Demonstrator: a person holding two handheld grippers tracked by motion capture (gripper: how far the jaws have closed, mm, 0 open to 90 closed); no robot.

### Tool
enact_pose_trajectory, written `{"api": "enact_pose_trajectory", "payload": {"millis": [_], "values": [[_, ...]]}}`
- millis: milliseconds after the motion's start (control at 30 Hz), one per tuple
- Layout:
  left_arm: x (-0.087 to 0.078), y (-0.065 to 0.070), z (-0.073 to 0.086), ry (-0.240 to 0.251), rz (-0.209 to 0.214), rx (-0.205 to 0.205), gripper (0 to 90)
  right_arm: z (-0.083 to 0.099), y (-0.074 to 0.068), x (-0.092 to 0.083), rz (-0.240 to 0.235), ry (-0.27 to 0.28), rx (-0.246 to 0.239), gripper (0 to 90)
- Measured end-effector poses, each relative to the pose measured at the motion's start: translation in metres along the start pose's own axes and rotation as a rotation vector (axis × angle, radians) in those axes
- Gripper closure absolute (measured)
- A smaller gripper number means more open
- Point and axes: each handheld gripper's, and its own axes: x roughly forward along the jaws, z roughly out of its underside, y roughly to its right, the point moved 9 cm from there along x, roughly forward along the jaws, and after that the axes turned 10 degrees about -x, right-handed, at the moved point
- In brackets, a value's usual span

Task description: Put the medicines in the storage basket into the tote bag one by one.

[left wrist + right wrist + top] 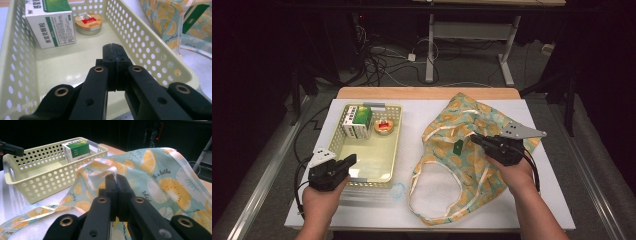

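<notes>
the right tongs (116,178) are clenched on the rim of the citrus-print tote bag (472,150), propping its mouth up on the bench (412,107). the left tongs (113,47) hover clenched and empty over the perforated basket (150,47), near the medicine box (51,23) and small tin (88,22). they must part first or they could shove the box; thin cloth could slip free and let the mouth sag shut.

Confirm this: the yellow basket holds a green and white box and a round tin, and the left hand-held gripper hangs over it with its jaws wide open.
Not quite. The left hand-held gripper has its jaws shut, pressed together with nothing between them, as the left gripper view shows. The rest stands: the yellow basket holds the green and white box and the round tin, and the gripper hangs over its near end.
</notes>
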Motion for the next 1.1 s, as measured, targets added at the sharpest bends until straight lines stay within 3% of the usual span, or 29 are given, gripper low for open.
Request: {"api": "enact_pose_trajectory", "payload": {"millis": [133,233,300,400,567,667,800,867,967,1100], "values": [[0.001,-0.006,-0.001,0.010,-0.017,-0.008,86.6,0.001,0.000,0.000,-0.001,-0.005,0.001,90.0],[0.002,-0.009,-0.003,0.010,-0.017,-0.019,78.6,0.001,-0.001,0.001,-0.003,-0.005,0.002,90.0],[0.003,-0.007,-0.006,0.001,0.002,-0.018,72.1,0.001,-0.001,0.001,-0.002,-0.005,0.000,90.0],[0.007,-0.003,-0.010,-0.021,0.014,-0.021,54.3,0.001,0.000,0.000,-0.002,-0.003,0.002,90.0],[0.013,0.002,-0.022,-0.006,0.042,-0.013,37.0,0.002,0.001,0.000,0.000,-0.005,0.001,90.0],[0.017,0.001,-0.028,-0.024,0.044,-0.016,29.2,0.001,0.001,0.000,0.001,0.000,0.000,90.0],[0.022,-0.004,-0.036,-0.012,0.053,-0.058,15.7,0.001,0.001,-0.001,0.000,0.002,0.000,90.0],[0.026,-0.007,-0.039,-0.023,0.060,-0.070,12.3,0.001,0.001,-0.001,-0.002,0.003,0.002,90.0],[0.033,-0.012,-0.042,-0.053,0.065,-0.074,0.0,0.000,0.001,-0.001,-0.002,0.004,0.002,90.0],[0.038,-0.018,-0.049,-0.046,0.039,-0.060,0.0,0.000,0.001,0.000,0.000,0.005,0.002,90.0]]}}
